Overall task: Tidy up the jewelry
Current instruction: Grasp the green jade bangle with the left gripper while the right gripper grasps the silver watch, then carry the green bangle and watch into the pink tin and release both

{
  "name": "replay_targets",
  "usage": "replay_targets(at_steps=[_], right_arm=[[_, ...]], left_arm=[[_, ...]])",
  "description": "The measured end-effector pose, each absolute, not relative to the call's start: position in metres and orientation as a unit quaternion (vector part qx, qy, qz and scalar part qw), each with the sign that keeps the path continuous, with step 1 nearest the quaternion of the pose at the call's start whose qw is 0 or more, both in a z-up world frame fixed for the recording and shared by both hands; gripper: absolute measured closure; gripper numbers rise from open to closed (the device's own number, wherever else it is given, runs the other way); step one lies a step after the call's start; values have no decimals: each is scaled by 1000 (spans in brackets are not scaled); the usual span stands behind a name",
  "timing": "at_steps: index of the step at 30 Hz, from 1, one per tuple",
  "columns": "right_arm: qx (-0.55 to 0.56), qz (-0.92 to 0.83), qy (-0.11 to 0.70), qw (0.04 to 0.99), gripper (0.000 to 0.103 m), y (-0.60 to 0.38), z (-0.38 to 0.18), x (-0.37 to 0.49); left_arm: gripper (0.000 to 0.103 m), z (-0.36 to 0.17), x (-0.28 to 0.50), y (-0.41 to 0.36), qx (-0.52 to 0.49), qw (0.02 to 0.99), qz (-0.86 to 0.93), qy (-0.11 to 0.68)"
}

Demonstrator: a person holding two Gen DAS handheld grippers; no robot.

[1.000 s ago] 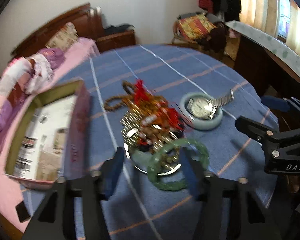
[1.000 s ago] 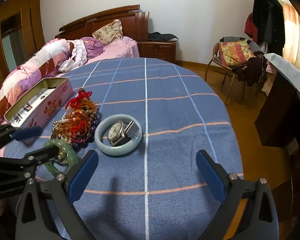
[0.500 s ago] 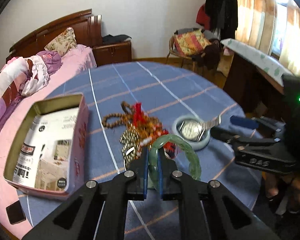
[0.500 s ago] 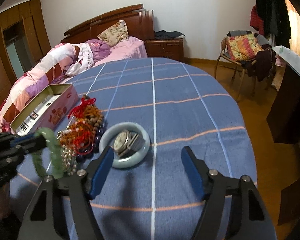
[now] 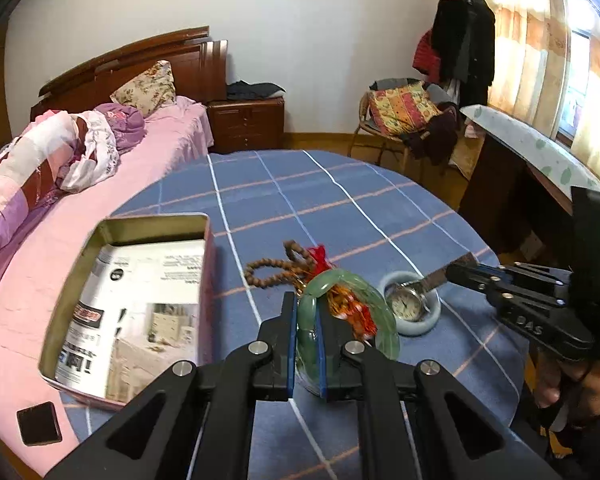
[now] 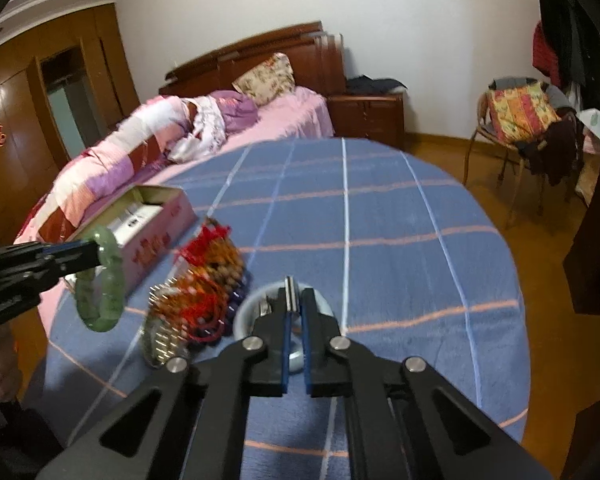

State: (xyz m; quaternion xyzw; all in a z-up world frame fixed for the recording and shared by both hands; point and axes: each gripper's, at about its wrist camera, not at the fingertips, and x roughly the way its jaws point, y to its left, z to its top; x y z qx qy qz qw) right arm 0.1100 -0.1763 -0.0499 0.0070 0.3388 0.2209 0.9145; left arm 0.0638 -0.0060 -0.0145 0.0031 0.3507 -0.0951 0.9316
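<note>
The green bangle (image 5: pixel 350 312) hangs off the table, pinched by its rim between the nearly closed fingers of the left gripper (image 5: pixel 306 320), just right of the tin (image 5: pixel 140 288) and above the bead pile (image 6: pixel 196 300). The hold is on a thin, smooth curve, so the bangle could swivel or slip out on a quick swing toward the tin, and a drop onto the beads or cloth might send it rolling.

The right gripper (image 6: pixel 294 312) is closed to a narrow slit on the metal strap of the watch (image 5: pixel 408 304), which lies inside the pale bangle (image 5: pixel 414 326), right of the beads. Lifting may drag that bangle along or tip it.

The tin is open, holds only a printed sheet, and sits at the table's edge next to the bed (image 5: pixel 100 184); a hard nudge could push it off. Beyond the beads, away from the tin, the blue cloth (image 6: pixel 380 220) lies bare.
</note>
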Motion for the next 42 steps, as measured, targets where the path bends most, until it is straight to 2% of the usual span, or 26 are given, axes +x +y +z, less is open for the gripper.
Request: replay_targets(at_steps=[19,32,42], right_arm=[[-19,255,268,929,97,-147,20,110],[-77,309,212,924,98,-79,71,114],[-94,346,223,906,98,-20,64,131]], left_arm=[[96,22,81,59,-30,950,-33,310],[96,14,95,92,-18,948,22,316],[96,3,111,118,-22,943,48,330]])
